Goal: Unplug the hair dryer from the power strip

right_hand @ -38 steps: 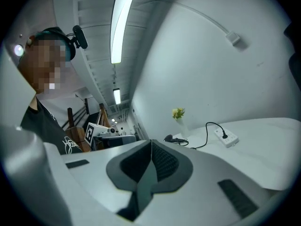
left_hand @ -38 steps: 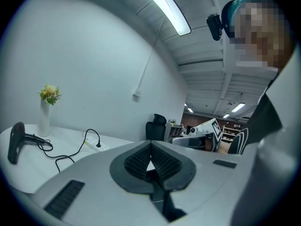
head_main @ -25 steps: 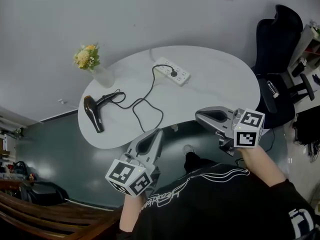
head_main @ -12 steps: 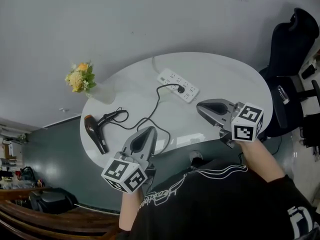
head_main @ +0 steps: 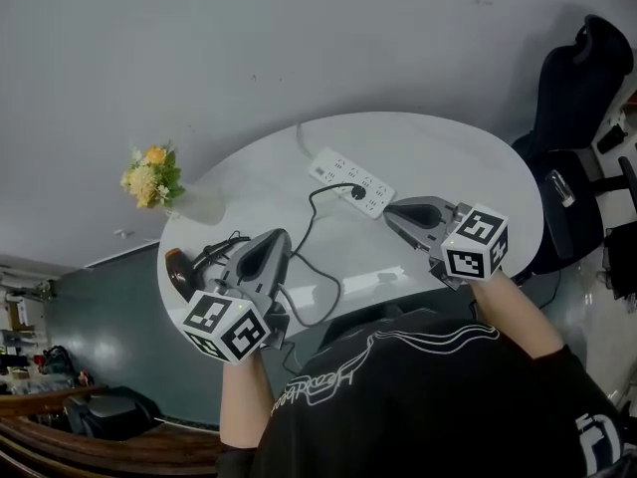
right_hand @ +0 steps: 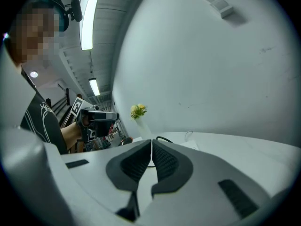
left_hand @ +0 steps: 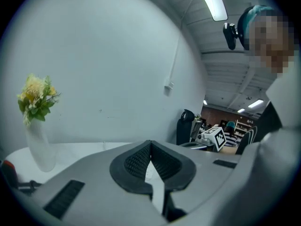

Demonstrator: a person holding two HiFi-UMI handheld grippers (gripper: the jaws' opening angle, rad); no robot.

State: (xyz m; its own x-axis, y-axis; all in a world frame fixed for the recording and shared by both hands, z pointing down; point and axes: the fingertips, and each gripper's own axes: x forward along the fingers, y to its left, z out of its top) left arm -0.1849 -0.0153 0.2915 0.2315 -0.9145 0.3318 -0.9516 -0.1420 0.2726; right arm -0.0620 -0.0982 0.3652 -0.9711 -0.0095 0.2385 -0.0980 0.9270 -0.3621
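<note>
A white power strip (head_main: pixel 350 180) lies on the white oval table (head_main: pixel 448 157) with a black plug (head_main: pixel 356 192) in it. Its black cord (head_main: pixel 323 277) loops left to the dark hair dryer (head_main: pixel 177 267), which my left gripper partly hides. That left gripper (head_main: pixel 274 239) is shut and empty, hovering over the table's left part beside the hair dryer; its own view shows the jaws (left_hand: pixel 150 142) closed. My right gripper (head_main: pixel 390 214) is shut and empty too, its tip just right of the strip's plug end, apart from it. The right gripper view shows closed jaws (right_hand: pixel 151 141), with the strip (right_hand: pixel 191 144) beyond.
A pale vase (head_main: pixel 199 205) with yellow flowers (head_main: pixel 149 179) stands at the table's left edge, close to the hair dryer. A black office chair (head_main: pixel 582 78) stands past the table's right end. A grey wall runs behind the table.
Both grippers have moved forward over the table. The left one has shifted left toward the hair dryer, and the right one has come close to the power strip. Both stay shut.
</note>
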